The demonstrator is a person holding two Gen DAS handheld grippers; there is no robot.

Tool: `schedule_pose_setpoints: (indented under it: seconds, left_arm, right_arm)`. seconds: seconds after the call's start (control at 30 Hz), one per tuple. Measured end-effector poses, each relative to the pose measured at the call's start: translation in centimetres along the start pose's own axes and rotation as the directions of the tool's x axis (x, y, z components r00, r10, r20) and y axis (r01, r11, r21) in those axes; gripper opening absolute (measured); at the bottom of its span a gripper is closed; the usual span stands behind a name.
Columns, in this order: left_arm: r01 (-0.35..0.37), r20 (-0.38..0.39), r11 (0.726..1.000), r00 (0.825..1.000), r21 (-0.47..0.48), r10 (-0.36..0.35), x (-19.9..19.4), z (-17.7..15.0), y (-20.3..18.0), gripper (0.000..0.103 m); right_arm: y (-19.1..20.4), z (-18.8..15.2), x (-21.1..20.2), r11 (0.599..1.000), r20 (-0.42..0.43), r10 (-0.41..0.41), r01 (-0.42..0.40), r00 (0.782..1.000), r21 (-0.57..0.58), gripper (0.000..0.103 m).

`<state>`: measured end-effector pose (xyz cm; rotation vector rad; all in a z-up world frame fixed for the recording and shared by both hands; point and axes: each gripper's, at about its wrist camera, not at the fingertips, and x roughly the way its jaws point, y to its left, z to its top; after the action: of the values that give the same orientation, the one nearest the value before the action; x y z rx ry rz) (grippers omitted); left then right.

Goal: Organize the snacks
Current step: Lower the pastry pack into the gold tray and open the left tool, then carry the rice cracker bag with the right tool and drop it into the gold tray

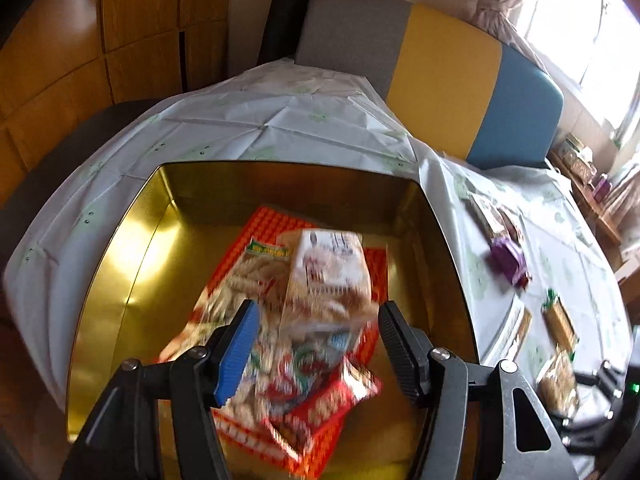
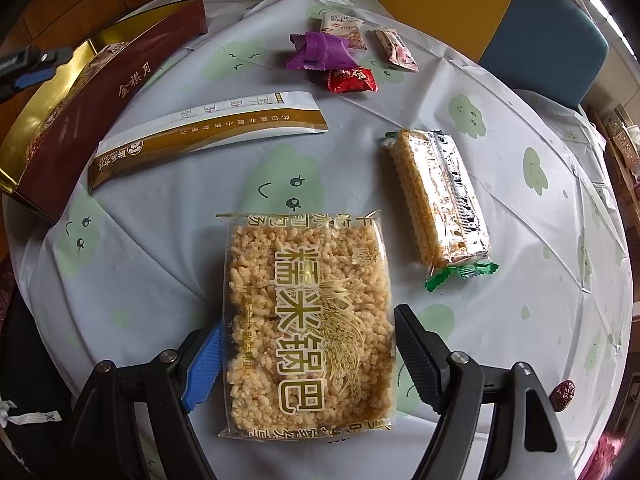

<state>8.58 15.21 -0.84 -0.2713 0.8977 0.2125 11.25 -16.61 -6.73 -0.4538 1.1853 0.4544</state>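
Observation:
My left gripper [image 1: 316, 316] is open above a gold tin box [image 1: 120, 264]. Several snack packets lie inside, blurred: a pale packet [image 1: 328, 268] on top of an orange-red bag [image 1: 256, 280] and a red packet [image 1: 328, 408]. My right gripper [image 2: 308, 340] is open, its fingers on either side of a clear rice-cracker packet [image 2: 308, 320] lying on the table; contact with it cannot be told. A wafer bar [image 2: 436, 196] lies to its right. A long brown-and-white sachet [image 2: 208, 132], a purple candy [image 2: 320, 50] and a red candy [image 2: 352, 80] lie farther off.
The round table has a white cloth [image 2: 520, 240] with green prints. The tin's maroon side [image 2: 92, 108] stands at the left of the right wrist view. Two small packets [image 2: 344, 26] lie at the far edge. A grey, yellow and blue bench [image 1: 440, 68] stands behind the table.

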Motion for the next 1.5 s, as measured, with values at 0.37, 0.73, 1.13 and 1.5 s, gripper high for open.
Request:
schedule_pose_setpoints:
  seconds: [0.37, 0.73, 1.13, 1.5]
  left_arm:
    - [-0.042, 0.022, 0.998, 0.999, 0.038, 0.041, -2.8, -3.5, -0.1, 0.063]
    - [-0.095, 0.024, 0.995, 0.995, 0.013, 0.095, -3.5, -4.9, 2.1, 0.063]
    - [-0.151, 0.069, 0.988, 0.986, -0.031, 0.152, -4.4, -4.9, 4.4, 0.071]
    - [-0.188, 0.096, 0.977, 0.976, -0.100, 0.198, -5.3, -4.4, 6.9, 0.071]
  right_arm:
    - [1.3, -0.3, -0.3, 1.000, 0.009, -0.017, 0.017, 1.000, -0.022, 0.075]
    - [0.5, -0.2, -0.4, 1.000, -0.001, -0.002, 0.002, 1.000, 0.024, 0.075]
    - [0.3, 1.2, -2.6, 0.984, 0.027, 0.060, -0.064, 0.998, 0.165, 0.073]
    - [7.0, 6.9, -8.3, 0.923, 0.257, 0.324, -0.364, 0.911, 0.128, 0.073]
